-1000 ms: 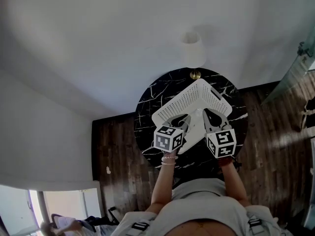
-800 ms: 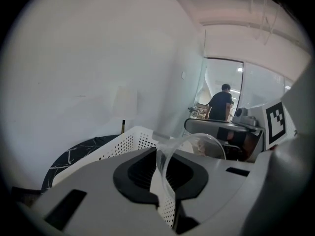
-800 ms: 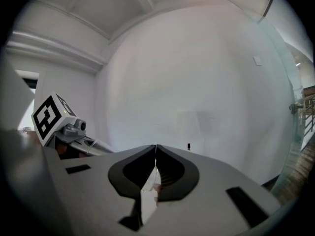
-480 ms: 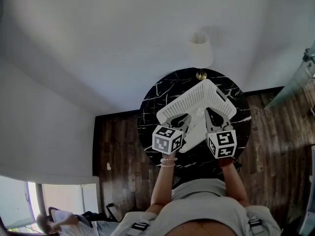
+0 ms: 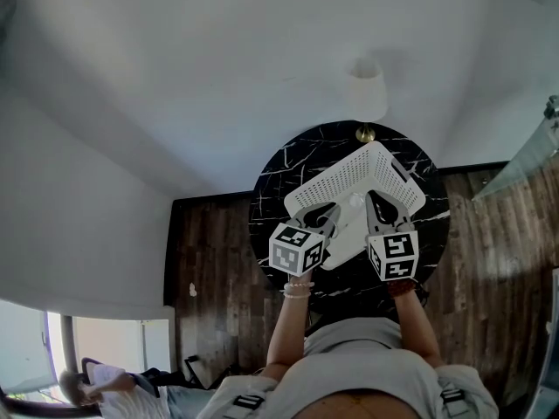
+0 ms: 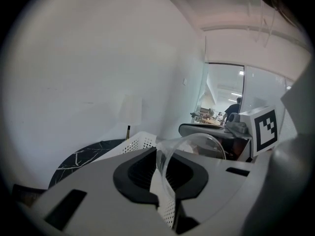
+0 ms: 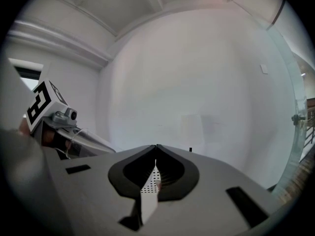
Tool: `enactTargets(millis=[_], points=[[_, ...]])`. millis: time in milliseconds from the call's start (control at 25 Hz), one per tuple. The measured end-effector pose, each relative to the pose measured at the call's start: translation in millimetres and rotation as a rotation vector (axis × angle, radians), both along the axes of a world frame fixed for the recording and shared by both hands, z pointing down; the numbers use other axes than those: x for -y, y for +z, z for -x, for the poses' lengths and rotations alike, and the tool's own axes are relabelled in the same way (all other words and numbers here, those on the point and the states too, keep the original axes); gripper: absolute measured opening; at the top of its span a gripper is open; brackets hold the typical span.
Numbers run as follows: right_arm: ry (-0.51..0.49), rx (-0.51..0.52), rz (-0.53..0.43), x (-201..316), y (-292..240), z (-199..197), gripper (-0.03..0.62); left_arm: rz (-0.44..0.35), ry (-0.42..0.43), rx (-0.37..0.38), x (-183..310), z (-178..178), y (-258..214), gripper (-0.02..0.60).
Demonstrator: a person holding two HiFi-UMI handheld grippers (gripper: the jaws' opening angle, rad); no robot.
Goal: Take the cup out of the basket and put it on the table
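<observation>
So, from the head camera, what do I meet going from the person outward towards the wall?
The left gripper and right gripper, side by side → white basket → lamp.

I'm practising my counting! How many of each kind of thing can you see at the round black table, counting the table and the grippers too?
basket: 1
cup: 1
lamp: 1
table: 1
grippers: 2, the left gripper and the right gripper
Total: 6
</observation>
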State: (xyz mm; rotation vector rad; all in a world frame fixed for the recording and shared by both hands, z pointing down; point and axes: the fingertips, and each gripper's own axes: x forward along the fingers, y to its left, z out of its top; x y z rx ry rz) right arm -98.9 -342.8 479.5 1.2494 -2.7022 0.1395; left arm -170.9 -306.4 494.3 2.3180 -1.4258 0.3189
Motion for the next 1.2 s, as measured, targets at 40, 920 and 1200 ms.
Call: enactTargets(millis=[40,920,1200], points=[[-0.001,-0.003,0.002,0.2,0.3,0.9,0.011,0.001,-0.002,0.003,-0.7,1.1,-0.3,0.032],[-0.019,-0.015,0.013,3.6,4.2,4.5,0.011,-0.005,0.005,-0.02,-6.4,2.5,-6.9,0.032],[-0.018,-0.011,0.023,4.3,6.0,4.2,0.011,-0.004,0.011,-0.011,-6.0,2.3,-7.6,0.032]])
